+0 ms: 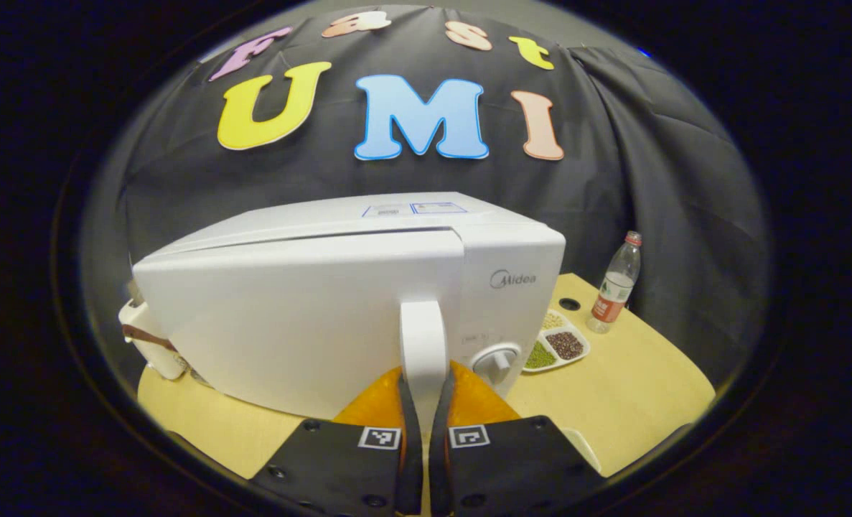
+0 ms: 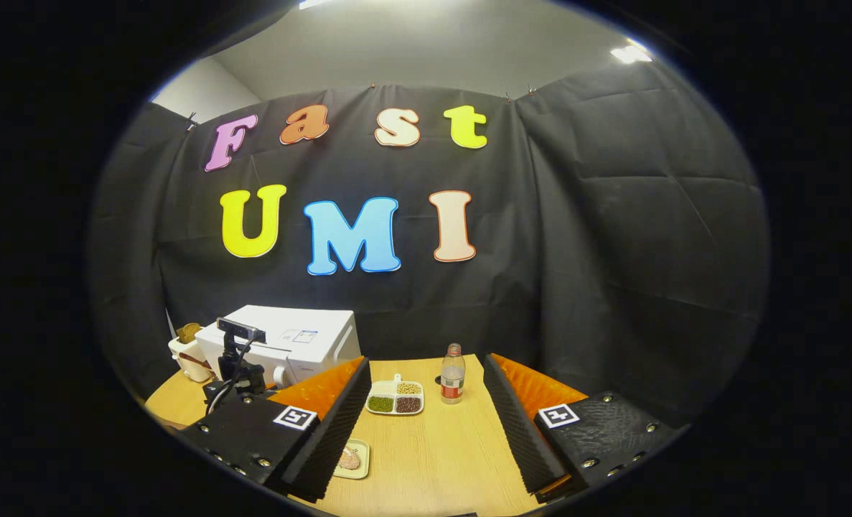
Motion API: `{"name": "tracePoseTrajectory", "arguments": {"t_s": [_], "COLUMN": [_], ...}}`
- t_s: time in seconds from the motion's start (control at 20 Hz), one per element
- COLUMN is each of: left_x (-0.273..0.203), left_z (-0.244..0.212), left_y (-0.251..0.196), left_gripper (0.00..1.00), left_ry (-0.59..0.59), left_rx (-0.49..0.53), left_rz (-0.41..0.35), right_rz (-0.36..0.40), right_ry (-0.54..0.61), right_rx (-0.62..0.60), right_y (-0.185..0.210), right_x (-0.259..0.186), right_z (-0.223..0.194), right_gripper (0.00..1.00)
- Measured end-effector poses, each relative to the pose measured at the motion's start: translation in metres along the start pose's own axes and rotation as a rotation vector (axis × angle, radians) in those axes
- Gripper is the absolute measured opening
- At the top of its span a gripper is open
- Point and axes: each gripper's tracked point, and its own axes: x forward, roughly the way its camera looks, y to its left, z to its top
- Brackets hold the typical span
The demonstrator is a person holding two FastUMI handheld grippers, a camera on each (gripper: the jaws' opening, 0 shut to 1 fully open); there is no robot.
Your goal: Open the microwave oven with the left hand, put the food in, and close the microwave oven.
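Observation:
The white microwave (image 1: 303,316) stands on the wooden table, close in the left gripper view. My left gripper (image 1: 423,384) is shut on its upright white door handle (image 1: 423,337), one finger on each side. A narrow wedge of gap shows along the door's top edge. The round dial (image 1: 496,359) sits just right of the handle. In the right gripper view the food lies on a small plate (image 2: 350,458) by the table's near edge, below my right gripper (image 2: 426,424), which is wide open and holds nothing. The microwave (image 2: 289,341) stands far left there, with the left gripper (image 2: 235,362) in front of it.
A divided dish of beans (image 2: 395,396) and a drink bottle (image 2: 452,373) stand mid-table, right of the microwave. The same dish (image 1: 558,345) and bottle (image 1: 616,283) appear in the left gripper view. A white toaster (image 2: 189,355) sits left of the microwave.

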Motion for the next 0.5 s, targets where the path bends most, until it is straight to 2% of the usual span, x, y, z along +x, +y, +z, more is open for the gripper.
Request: {"name": "tracePoseTrajectory", "arguments": {"t_s": [0.15, 0.3, 0.5], "left_x": [-0.044, -0.08, -0.125], "left_z": [-0.018, -0.033, -0.053], "left_y": [0.006, 0.015, 0.034], "left_gripper": [0.1, 0.1, 0.1], "left_ry": [-0.001, 0.002, 0.026], "left_rx": [0.006, -0.031, 0.026], "left_rz": [-0.037, -0.112, -0.171], "right_rz": [0.023, 0.059, 0.093], "right_ry": [0.0, 0.011, 0.004], "right_rx": [0.008, 0.01, 0.019], "right_y": [0.011, 0.028, 0.057], "right_x": [0.003, 0.002, -0.009], "right_z": [-0.003, -0.007, -0.005], "right_gripper": [0.96, 0.96, 0.96]}}
